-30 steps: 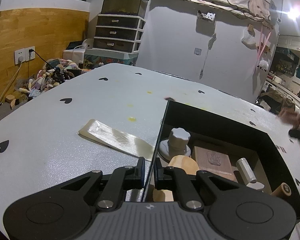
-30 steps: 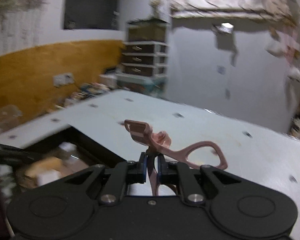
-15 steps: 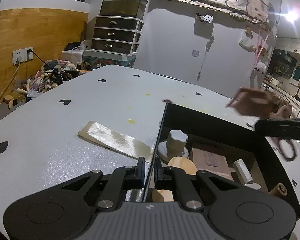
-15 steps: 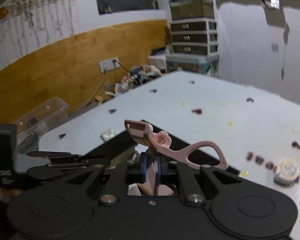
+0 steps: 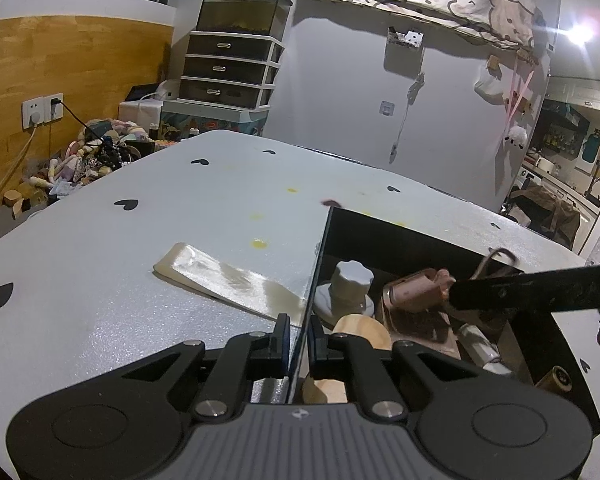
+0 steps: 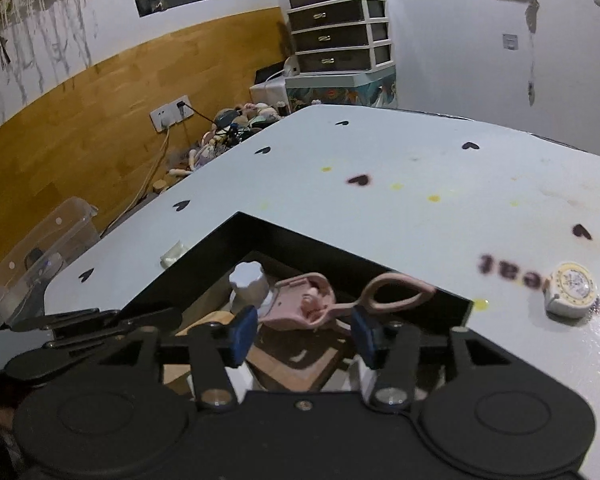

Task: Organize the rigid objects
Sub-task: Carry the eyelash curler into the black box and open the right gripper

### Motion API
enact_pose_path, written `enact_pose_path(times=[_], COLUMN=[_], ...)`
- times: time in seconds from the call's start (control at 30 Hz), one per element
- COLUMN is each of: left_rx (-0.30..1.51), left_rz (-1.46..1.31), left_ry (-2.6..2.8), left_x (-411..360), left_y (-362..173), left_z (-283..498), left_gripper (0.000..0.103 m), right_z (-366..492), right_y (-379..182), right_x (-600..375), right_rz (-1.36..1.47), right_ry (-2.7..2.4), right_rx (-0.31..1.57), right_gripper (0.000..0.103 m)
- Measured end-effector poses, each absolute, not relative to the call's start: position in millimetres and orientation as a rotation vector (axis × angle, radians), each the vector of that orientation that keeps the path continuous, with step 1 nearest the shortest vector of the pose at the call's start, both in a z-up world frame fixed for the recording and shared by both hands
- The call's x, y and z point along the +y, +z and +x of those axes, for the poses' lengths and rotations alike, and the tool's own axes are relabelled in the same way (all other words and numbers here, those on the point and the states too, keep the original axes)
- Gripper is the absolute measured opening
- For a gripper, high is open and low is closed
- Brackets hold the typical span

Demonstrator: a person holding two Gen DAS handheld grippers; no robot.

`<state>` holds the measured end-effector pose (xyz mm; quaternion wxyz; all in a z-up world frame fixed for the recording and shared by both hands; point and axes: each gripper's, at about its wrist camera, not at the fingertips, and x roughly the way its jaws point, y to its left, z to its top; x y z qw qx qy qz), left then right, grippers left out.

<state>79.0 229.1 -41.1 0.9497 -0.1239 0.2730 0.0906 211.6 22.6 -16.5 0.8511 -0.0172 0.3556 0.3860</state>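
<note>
Now we have the black box (image 5: 416,236) as our landmark, sitting on the white tabletop (image 5: 100,280) with its little black hearts. Our left gripper (image 5: 298,336) has its fingers closed tight on the box's near left wall, pinching the thin edge between the pads. Our right gripper (image 6: 304,334) hangs over the box's open top — its fingers have just been opening, and the blue pads now stand apart with nothing pressed between them. The pink tool (image 6: 320,304) with the loop handle lies inside the box, just past those fingers, free of both pads; in the left wrist view the pink tool (image 5: 416,292) shows near the middle of the box, with the right gripper's dark finger reaching in across it from the right. Beside it, toward the box's left wall, stands a white knob-topped piece (image 5: 350,284), and a round wooden piece (image 5: 360,332) lies nearer the clamped wall. A brown flat block (image 6: 300,360) rests under the pink tool. Outside the box, a glossy cream strip (image 5: 224,280) lies on the tabletop just to its left, and a small round yellow-and-white case (image 6: 572,288) sits on the tabletop off to its right — well apart from the box.
</note>
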Motion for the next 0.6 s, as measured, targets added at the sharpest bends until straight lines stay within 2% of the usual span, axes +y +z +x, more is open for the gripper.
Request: enact_pose_path(times=[0.33,0.6], left_rx=[0.555,0.556], left_rz=[-0.250,-0.248], left_ry=[0.187,0.189], left_x=[229,229], left_y=[-41,-41], left_z=[78,78], left_gripper=[0.009,0.009], right_z=[209,206], right_y=[-12,-4], right_x=[6,-11], right_rz=[-0.005,0.027], right_ry=[0.807,0.806], right_rx=[0.747,0.735], right_gripper=[0.060,0.070])
